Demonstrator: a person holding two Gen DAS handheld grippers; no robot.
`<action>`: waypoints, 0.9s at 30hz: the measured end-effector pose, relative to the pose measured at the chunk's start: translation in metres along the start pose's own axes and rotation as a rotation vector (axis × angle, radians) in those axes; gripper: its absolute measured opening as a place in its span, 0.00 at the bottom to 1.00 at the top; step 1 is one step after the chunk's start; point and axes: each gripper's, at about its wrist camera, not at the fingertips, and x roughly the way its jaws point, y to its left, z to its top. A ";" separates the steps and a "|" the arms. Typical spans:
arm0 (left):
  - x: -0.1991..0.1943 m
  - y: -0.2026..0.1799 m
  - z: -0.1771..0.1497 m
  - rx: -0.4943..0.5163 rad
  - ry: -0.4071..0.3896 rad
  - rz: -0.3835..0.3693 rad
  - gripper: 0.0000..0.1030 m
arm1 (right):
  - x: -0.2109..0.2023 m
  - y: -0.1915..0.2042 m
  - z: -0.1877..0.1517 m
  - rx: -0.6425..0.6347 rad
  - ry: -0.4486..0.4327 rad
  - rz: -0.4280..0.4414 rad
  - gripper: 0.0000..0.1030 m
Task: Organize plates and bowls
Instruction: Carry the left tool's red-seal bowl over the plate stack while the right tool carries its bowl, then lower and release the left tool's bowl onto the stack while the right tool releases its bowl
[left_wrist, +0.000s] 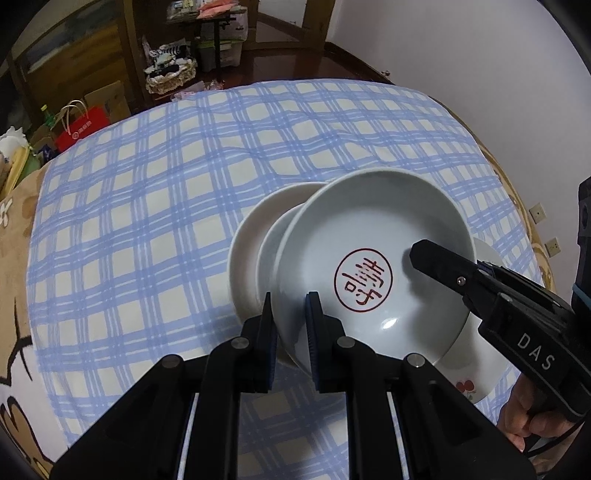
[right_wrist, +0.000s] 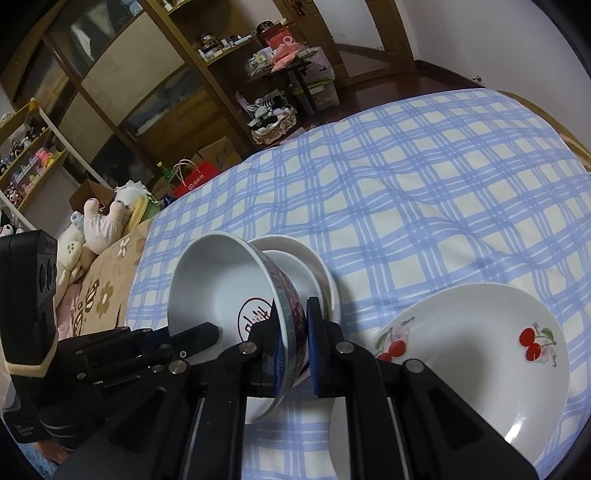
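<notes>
Both grippers pinched one bowl over the checked cloth.

The left gripper (left_wrist: 290, 325) clamped the near-left rim of the red-stamped bowl (left_wrist: 373, 258); the right gripper (right_wrist: 293, 332) clamped its opposite wall, tilted above two stacked white dishes (left_wrist: 251, 236), the cherry plate (right_wrist: 480, 350) at right.

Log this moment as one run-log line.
left gripper: shut on bowl rim | right gripper: shut on bowl rim | bowl: tilted over small dishes | cherry plate: beside
</notes>
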 end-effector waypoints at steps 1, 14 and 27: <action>0.002 0.000 0.001 0.000 0.002 -0.003 0.14 | 0.001 -0.002 0.000 0.000 -0.002 -0.003 0.12; 0.013 0.005 0.002 -0.021 0.033 0.003 0.14 | 0.013 -0.009 -0.001 0.012 -0.021 0.003 0.12; 0.008 -0.001 0.003 -0.004 0.012 0.028 0.15 | 0.012 -0.006 0.001 -0.077 -0.050 -0.069 0.12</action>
